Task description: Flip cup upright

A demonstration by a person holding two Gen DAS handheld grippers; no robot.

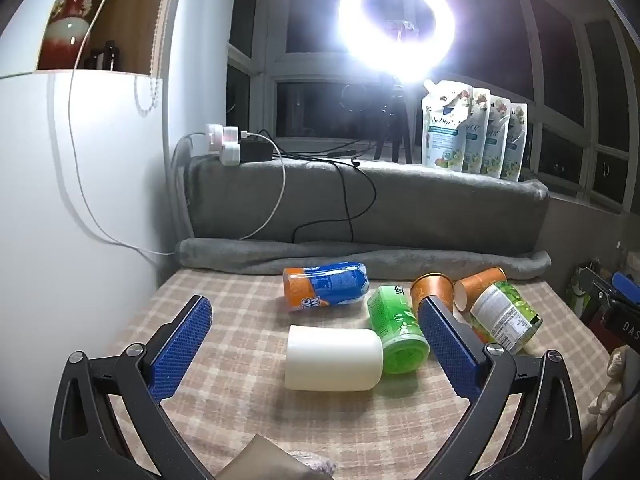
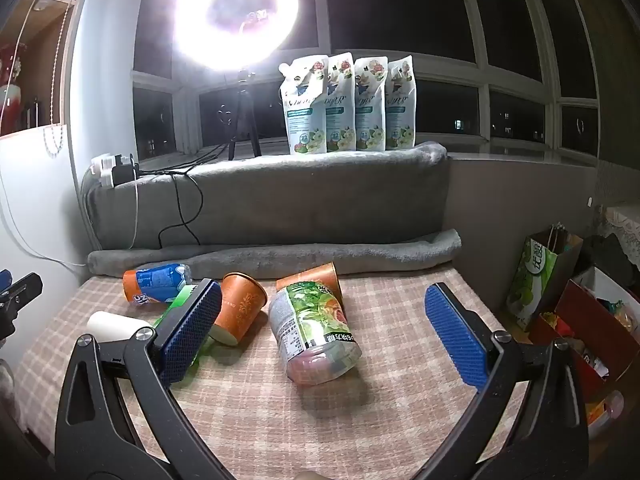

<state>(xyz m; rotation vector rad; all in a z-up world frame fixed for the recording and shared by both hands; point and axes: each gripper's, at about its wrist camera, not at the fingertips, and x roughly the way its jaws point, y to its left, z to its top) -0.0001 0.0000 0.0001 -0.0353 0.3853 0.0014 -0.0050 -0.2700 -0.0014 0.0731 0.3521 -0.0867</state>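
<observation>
Blue ribbed pads on black arms fill the bottom of each view: the left gripper (image 1: 316, 312) has its jaws spread wide with nothing between the pads, and the right gripper (image 2: 324, 300) is likewise wide apart and holds nothing. Both hang over a table under a beige checked cloth (image 1: 224, 408), which runs back to a rolled grey blanket (image 1: 360, 258) and a grey-draped ledge. On the cloth a white cup (image 1: 334, 359) lies on its side, in line with the gap of the left gripper's jaws, its closed end touching a toppled green container (image 1: 396, 330). Behind them lies an orange-and-blue bottle (image 1: 326, 286), and to the right two orange paper cups (image 1: 434, 288) (image 1: 478, 286) lie tipped over, the second just behind a fallen can with a green salad label (image 1: 506, 318). On the ledge stand a ring light (image 1: 396, 28) on a tripod, four refill pouches (image 1: 474, 136) and a power strip with plugs (image 1: 236, 146); dark windows sit behind. Glare from the lamp washes out its centre. In the right wrist view the left pad covers most of the green container and part of the white cup (image 2: 114, 326). A shopping bag (image 2: 540, 280) and boxes at the right edge are cut off.
</observation>
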